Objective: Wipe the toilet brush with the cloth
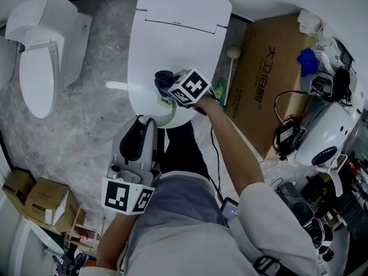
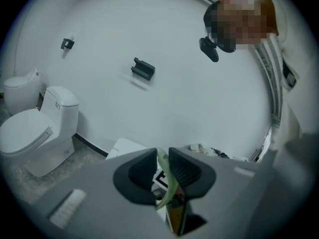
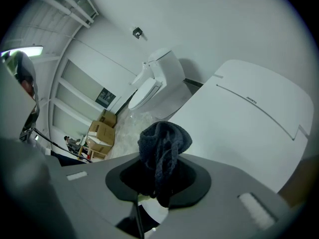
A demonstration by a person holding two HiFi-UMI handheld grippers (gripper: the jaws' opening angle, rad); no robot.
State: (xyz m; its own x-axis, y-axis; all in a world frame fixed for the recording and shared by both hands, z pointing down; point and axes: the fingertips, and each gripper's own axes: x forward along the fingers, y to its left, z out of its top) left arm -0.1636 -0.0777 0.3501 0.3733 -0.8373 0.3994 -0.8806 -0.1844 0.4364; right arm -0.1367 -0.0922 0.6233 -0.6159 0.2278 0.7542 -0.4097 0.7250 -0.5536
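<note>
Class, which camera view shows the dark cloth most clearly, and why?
The right gripper view: the cloth sits mid-picture, bunched between the right gripper's jaws. The head view shows only a dark bit, mostly hidden by that gripper. The left gripper view does not show it.

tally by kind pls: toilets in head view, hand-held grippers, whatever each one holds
Toilets: 2
Hand-held grippers, left and right: 2
Dark cloth, in the right one: 1
Pale green toilet brush, in the left one: 1
Total: 6
</note>
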